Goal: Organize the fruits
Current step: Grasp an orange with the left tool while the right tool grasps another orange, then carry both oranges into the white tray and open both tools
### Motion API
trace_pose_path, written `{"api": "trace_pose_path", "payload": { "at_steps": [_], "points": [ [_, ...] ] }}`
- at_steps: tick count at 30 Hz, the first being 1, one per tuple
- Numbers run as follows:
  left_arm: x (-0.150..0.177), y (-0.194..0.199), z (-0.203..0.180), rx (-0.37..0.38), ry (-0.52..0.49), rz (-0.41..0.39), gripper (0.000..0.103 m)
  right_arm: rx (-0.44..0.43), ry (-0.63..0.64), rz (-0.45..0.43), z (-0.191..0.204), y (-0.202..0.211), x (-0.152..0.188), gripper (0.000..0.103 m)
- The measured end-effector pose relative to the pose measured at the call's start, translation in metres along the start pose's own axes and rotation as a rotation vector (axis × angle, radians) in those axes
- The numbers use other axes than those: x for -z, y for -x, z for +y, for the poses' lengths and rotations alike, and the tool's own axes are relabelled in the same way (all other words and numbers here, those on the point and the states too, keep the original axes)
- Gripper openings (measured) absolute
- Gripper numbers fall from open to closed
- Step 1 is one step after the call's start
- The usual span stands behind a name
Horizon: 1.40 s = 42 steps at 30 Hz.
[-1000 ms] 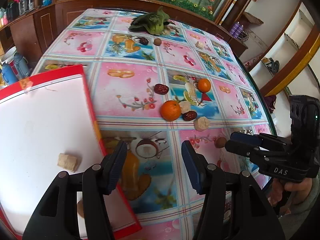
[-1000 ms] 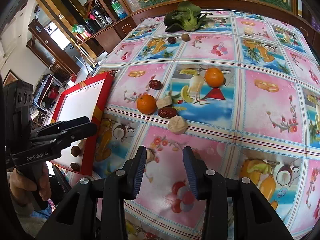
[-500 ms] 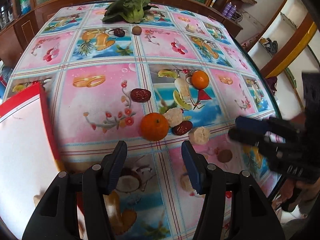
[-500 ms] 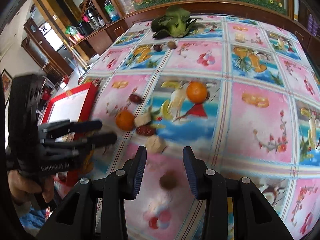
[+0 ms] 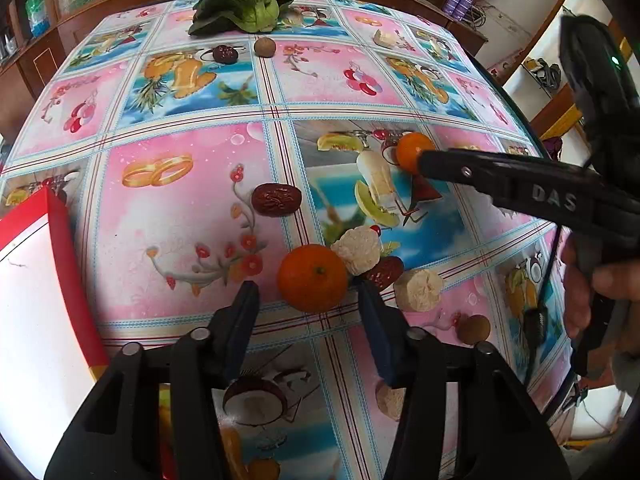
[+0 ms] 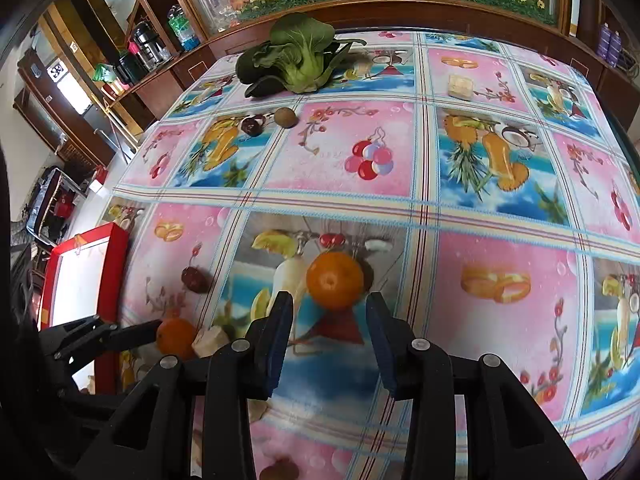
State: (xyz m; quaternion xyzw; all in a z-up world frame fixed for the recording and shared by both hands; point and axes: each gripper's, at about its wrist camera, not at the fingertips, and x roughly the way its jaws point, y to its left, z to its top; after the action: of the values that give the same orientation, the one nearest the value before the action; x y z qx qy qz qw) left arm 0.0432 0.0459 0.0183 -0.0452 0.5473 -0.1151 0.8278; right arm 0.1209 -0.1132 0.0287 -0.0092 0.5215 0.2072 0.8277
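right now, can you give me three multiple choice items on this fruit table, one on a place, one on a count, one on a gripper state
1. Where does the leafy green vegetable lie?
A. on the red-rimmed tray
B. at the far end of the table
C. between the right gripper's fingers

2. How many oranges are on the table?
A. one
B. two
C. four

3. What state is the left gripper in?
A. open, with an orange just ahead of its fingertips
B. shut on a red date
C. shut on an orange

Answers:
1. B, it sits by the far table edge, beyond all the fruit.
2. B, one orange lies before the left gripper and the other orange before the right gripper.
3. A, its fingers stand wide apart and hold nothing.
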Motion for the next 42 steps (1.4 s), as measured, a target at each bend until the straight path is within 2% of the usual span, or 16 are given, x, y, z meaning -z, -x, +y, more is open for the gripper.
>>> {"api": "trace_pose_path", "payload": {
  "at_steps": [2, 4, 9, 11, 15, 19, 26, 33, 42],
  "points": [
    [-0.002, -0.001, 0.000, 0.006, -0.002, 0.001, 0.041, -0.007, 0.008, 0.009, 0.002, -0.005, -0.004, 0.041],
    [-0.003, -0.002, -0.001, 0.008, -0.009, 0.001, 0.031, 0.014, 0.031, 0.013, 0.006, -0.011, -0.007, 0.041],
    [-0.003, -0.002, -0.001, 0.007, -0.002, -0.003, 0.031, 0.073, 0.048, 0.038, 0.004, -0.023, -0.013, 0.038],
    [-0.001, -0.001, 0.001, 0.013, 0.016, -0.003, 0.031, 0.076, 0.054, 0.033, 0.001, -0.024, -0.012, 0.032],
    [0.004, 0.004, 0.005, 0.020, 0.034, -0.010, 0.031, 0.070, 0.053, 0.033, 0.000, -0.021, -0.009, 0.032],
    [0.007, 0.014, 0.006, 0.025, 0.049, -0.027, 0.031, 0.042, 0.042, 0.022, 0.004, -0.012, -0.004, 0.031],
    [0.013, 0.035, 0.006, -0.008, 0.050, -0.031, 0.031, -0.030, 0.076, 0.000, 0.026, 0.011, 0.011, 0.031],
    [0.028, 0.060, 0.016, -0.043, 0.063, -0.051, 0.031, -0.118, 0.145, -0.005, 0.066, 0.030, 0.030, 0.031],
    [0.053, 0.094, 0.056, -0.076, 0.161, -0.104, 0.031, -0.203, 0.257, 0.000, 0.128, 0.034, 0.031, 0.031]
  ]
}}
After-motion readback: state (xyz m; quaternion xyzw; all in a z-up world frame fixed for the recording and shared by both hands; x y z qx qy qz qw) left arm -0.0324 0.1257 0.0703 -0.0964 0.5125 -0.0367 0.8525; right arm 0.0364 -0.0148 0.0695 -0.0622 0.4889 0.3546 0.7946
